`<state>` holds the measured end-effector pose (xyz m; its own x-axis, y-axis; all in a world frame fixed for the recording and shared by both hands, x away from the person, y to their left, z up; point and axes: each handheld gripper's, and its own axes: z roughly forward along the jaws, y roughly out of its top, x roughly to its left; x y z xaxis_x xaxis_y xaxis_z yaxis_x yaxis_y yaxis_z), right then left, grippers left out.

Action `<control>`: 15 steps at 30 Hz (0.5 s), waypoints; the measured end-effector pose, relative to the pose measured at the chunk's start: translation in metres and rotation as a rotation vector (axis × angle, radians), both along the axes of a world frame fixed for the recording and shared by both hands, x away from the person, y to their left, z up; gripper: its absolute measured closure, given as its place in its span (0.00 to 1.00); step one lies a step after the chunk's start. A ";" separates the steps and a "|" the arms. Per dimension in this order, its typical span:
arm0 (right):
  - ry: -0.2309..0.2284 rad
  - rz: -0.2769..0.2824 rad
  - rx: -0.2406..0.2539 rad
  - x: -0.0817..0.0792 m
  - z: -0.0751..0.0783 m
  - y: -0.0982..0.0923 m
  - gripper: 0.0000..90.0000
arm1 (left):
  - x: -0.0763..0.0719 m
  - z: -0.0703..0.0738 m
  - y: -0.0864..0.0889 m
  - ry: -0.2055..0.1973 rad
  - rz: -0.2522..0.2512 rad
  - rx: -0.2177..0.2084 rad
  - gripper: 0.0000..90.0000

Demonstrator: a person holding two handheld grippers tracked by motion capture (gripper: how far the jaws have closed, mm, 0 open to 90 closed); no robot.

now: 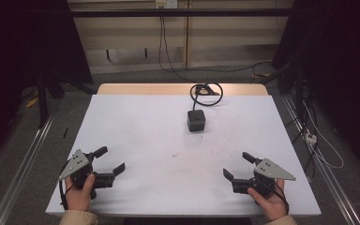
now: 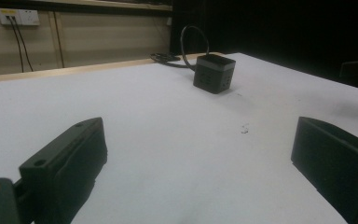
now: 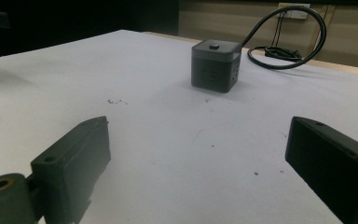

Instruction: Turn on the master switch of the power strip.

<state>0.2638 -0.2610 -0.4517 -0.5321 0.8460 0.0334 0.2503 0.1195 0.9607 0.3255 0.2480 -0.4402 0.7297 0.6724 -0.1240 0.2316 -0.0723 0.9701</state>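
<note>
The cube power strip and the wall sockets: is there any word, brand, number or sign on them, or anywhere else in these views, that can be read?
None can be read.
Cube power strip: a round button on top and socket holes on the sides, no legible marking.
Wall socket plate: a yellowish strip that may be a label, too blurred to read.
Table: small dark scuffs, no writing.

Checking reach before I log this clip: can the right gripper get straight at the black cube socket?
Probably yes. The right gripper has its jaws open and apart from the black cube socket, with bare white table between them. The socket's cable trails off behind it.
</note>
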 end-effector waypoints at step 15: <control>0.007 -0.017 -0.007 0.009 0.001 0.004 0.07 | 0.000 0.000 -0.002 -0.006 -0.012 0.002 0.03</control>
